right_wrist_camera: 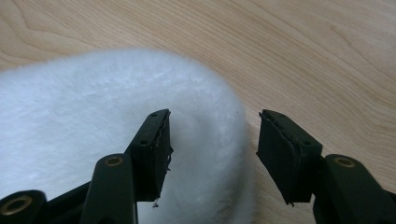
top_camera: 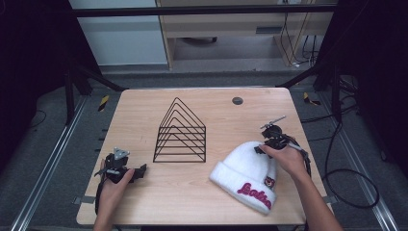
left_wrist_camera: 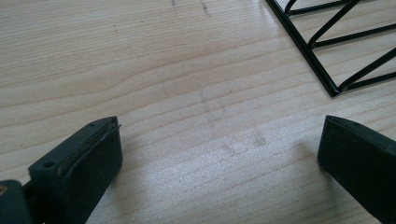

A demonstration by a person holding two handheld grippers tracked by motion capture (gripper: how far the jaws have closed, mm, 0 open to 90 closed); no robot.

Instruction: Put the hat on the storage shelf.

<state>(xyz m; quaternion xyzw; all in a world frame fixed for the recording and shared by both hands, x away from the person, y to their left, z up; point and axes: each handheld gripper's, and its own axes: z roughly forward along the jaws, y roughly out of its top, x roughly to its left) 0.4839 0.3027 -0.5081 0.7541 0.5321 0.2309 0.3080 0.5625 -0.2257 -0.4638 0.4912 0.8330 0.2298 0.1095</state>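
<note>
A white fuzzy beanie [top_camera: 247,171] with pink lettering on its cuff lies at the front right of the table; its crown [right_wrist_camera: 93,121] fills the left of the right gripper view. My right gripper [top_camera: 260,148] sits at the beanie's crown, its jaws open and straddling the crown's edge [right_wrist_camera: 212,140] without closing on it. A black wire file rack [top_camera: 181,132] stands mid-table; its corner [left_wrist_camera: 327,56] shows in the left gripper view. My left gripper [top_camera: 143,171] rests low at the front left, pointing toward the rack, open with only bare wood between its jaws [left_wrist_camera: 219,149].
The wooden table [top_camera: 144,106] has a round grey grommet [top_camera: 237,100] near its back edge. Cables lie on the floor [top_camera: 346,178] to the right. Bare wood stretches between the rack and the table's front edge.
</note>
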